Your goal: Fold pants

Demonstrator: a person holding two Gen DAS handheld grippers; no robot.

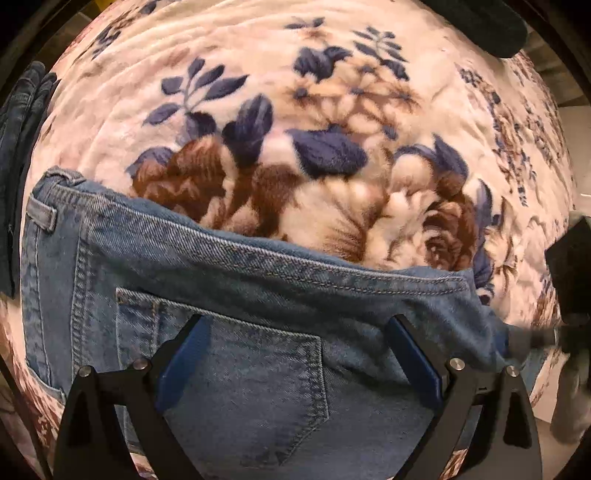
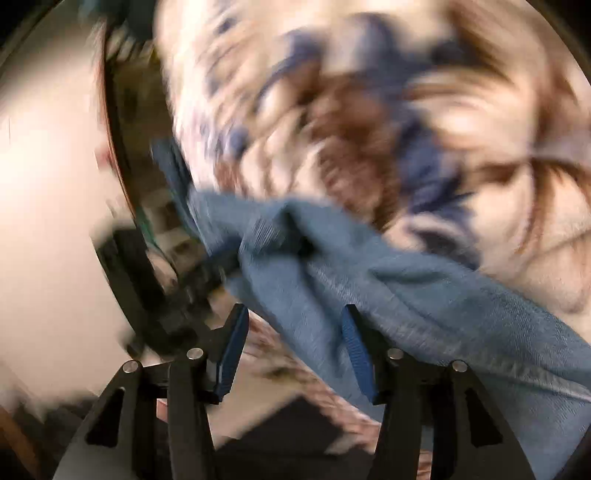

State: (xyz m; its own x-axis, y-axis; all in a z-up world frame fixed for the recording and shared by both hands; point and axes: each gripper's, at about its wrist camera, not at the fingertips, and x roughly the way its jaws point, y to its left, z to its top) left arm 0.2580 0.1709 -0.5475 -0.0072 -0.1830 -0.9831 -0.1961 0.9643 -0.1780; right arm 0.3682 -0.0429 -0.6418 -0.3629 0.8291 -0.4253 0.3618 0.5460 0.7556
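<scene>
Light blue jeans lie on a floral blanket, back pocket facing up and the waistband running across the view. My left gripper points down over that pocket, jaws wide apart with nothing pinched. The right wrist view is heavily blurred. It shows a bunched end of the same jeans at the blanket's edge. My right gripper stands half open around it: the denim touches the right finger, while a gap shows beside the left finger.
A stack of darker jeans sits at the blanket's left edge, and a dark garment lies at the top right. A blurred black object is at the right edge. A pale floor shows beyond the bed.
</scene>
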